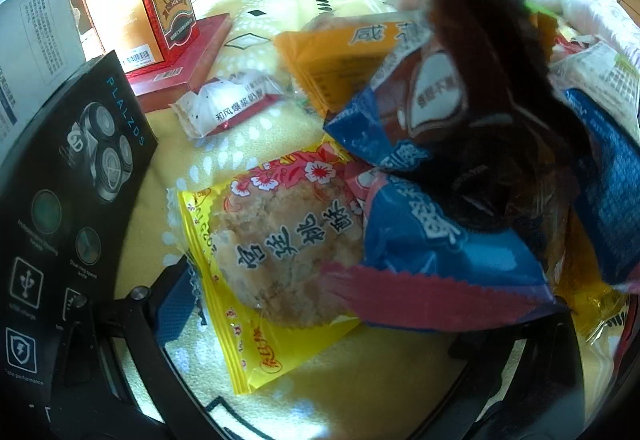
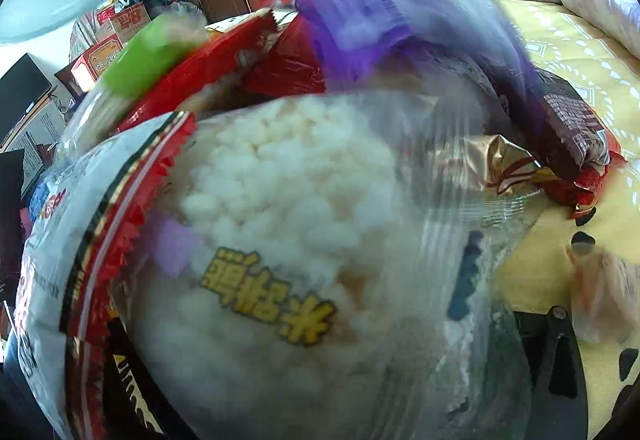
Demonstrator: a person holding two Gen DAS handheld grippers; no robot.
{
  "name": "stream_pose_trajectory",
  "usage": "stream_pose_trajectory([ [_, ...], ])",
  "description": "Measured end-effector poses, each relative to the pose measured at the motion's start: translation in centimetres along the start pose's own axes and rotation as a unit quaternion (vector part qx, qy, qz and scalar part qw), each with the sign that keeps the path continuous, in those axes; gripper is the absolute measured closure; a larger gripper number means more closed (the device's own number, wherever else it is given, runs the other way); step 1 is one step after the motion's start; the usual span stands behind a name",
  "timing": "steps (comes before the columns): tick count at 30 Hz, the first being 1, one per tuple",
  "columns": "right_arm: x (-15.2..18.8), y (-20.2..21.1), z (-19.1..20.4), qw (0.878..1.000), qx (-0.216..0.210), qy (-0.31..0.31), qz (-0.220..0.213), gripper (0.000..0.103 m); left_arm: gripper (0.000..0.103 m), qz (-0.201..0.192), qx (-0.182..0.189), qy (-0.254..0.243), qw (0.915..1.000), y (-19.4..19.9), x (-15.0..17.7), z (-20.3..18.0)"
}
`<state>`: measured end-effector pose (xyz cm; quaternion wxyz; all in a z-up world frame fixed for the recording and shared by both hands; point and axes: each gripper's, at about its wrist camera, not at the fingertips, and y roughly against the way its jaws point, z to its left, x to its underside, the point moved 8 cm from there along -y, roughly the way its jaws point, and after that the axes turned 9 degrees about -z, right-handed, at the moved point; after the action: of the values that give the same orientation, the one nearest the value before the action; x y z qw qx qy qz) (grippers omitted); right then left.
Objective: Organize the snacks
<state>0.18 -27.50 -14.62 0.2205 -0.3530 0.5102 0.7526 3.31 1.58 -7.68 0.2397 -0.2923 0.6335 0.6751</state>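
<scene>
Ahead of the left tongs (image 1: 320, 324), spread wide and released, a yellow flowered wrapper with a round walnut cookie (image 1: 276, 240) lies on the yellow patterned bedspread (image 1: 280, 12), right of a black shaver box (image 1: 68, 176), under blue-and-red packets (image 1: 440, 260). Against the right tongs (image 2: 340, 380), a blurred clear puffed-rice packet (image 2: 288, 200) fills the view; their grip cannot be told.

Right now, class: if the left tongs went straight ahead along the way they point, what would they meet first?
Probably the yellow walnut-cookie packet, which lies on the bedspread directly in front of the left tongs. The blue-and-red packet overlaps its right side and could be touched too; depth is hard to judge.
</scene>
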Motion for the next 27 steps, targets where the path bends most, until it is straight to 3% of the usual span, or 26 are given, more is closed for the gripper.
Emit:
stream_pose_trajectory([
  [27, -0.4, -0.7, 1.2, 1.000, 0.010, 0.008, 0.003, 0.000, 0.000, 0.000, 0.000, 0.000, 1.0000, 0.0, 0.0, 0.0],
])
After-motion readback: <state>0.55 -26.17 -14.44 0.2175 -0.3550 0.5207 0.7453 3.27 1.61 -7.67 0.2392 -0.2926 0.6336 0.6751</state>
